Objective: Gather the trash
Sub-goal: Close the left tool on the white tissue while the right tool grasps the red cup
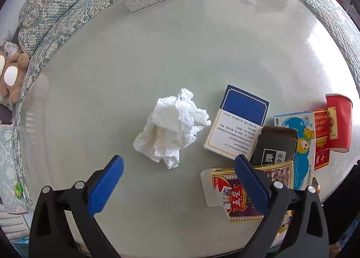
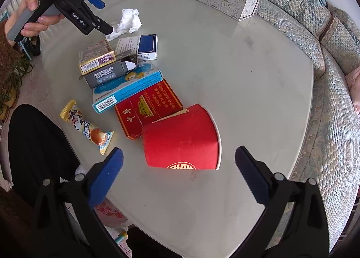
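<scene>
Trash uncollected, all on the glass tabletop [image 2: 225,66]: crumpled tissue [image 1: 172,128] ahead of left gripper [image 1: 178,169], tongs apart, empty. Flattened red paper cup [image 2: 182,137] just ahead of right gripper [image 2: 178,160], tongs likewise apart, nothing held. Between them, overlapping boxes: blue-and-white box [image 1: 238,120], playing-card box [image 2: 95,56], red cigarette pack [image 2: 148,106]; snack wrapper [image 2: 86,126] nearby. Judging so: barely begun, everything left to pick.

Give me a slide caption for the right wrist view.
Open right gripper poised over a tipped red paper cup beside scattered cartons on the table.
</scene>
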A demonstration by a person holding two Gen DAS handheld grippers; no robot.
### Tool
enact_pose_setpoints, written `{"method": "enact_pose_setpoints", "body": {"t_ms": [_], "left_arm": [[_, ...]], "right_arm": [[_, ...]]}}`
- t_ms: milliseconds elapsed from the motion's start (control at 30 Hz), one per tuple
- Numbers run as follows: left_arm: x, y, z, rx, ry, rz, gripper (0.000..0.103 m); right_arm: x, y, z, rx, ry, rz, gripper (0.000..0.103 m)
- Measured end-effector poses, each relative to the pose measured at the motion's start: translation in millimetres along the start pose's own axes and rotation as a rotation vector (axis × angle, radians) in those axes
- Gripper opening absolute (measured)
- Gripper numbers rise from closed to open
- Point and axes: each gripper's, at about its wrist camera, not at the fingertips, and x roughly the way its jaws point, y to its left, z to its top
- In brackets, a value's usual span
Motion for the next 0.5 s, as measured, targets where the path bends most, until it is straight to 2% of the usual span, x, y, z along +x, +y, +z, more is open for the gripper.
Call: {"method": "enact_pose_setpoints", "body": {"t_ms": [100,333,500], "left_arm": [[11.9,3.0,5.5,0.001,0.005,-0.011,0.097],[39.6,15.5,17.0,-0.004,0.040,-0.031,0.097],[52.8,26.1,22.3,-0.029,0.044,-0.073,0.097]], "right_arm": [[14.3,-3.2,3.6,-0.002,0.031,0.027,0.097],[38.8,-2.0,7.4,-0.044,0.092,0.024,0.097],[51.3,1.1,8.1,-0.051,0.099,0.019,0.097]]}}
